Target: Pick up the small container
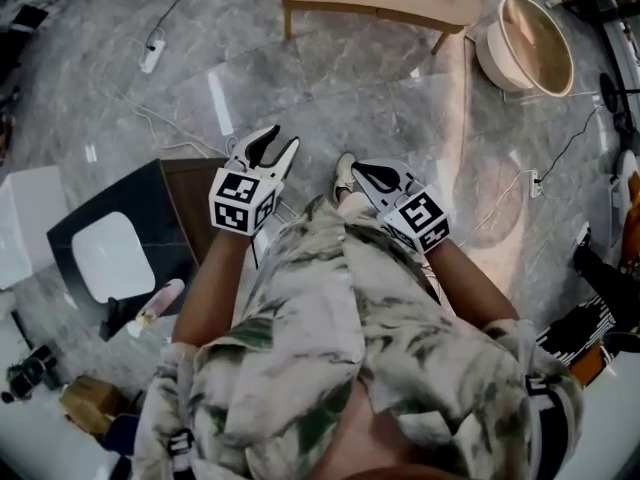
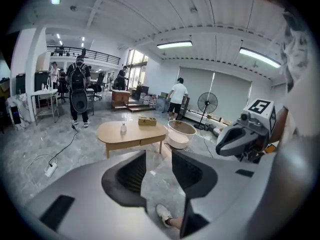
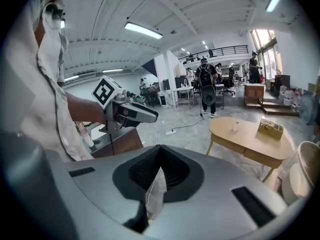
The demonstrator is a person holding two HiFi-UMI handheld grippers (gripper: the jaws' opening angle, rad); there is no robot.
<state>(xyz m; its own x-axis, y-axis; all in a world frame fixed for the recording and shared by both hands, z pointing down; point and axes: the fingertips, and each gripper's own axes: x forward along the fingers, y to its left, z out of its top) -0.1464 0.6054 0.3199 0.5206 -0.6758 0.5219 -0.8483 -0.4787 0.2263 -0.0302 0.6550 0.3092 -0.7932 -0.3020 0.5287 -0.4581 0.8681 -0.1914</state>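
Observation:
A small pale bottle-like container [image 2: 123, 127] [image 3: 236, 126] stands on a low oval wooden table [image 2: 135, 135] [image 3: 250, 139] [image 1: 400, 3], a few steps ahead of me. Beside it on the table lies a small tan box [image 2: 147, 121] [image 3: 271, 128]. My left gripper [image 1: 277, 140] [image 2: 158, 156] is held in front of my body with its jaws open and nothing between them. My right gripper [image 1: 358, 171] [image 3: 159, 149] is held alongside it, jaws shut and empty. Both are far from the table, and the head view does not show the container.
A white round tub [image 1: 525, 43] [image 2: 180, 133] sits on the floor at the table's right end. A power strip [image 1: 152, 53] and cables lie on the grey floor. At my left are a dark side table [image 1: 175, 193] with a white tray [image 1: 110, 253] and a pink tube [image 1: 160, 306]. People stand in the background.

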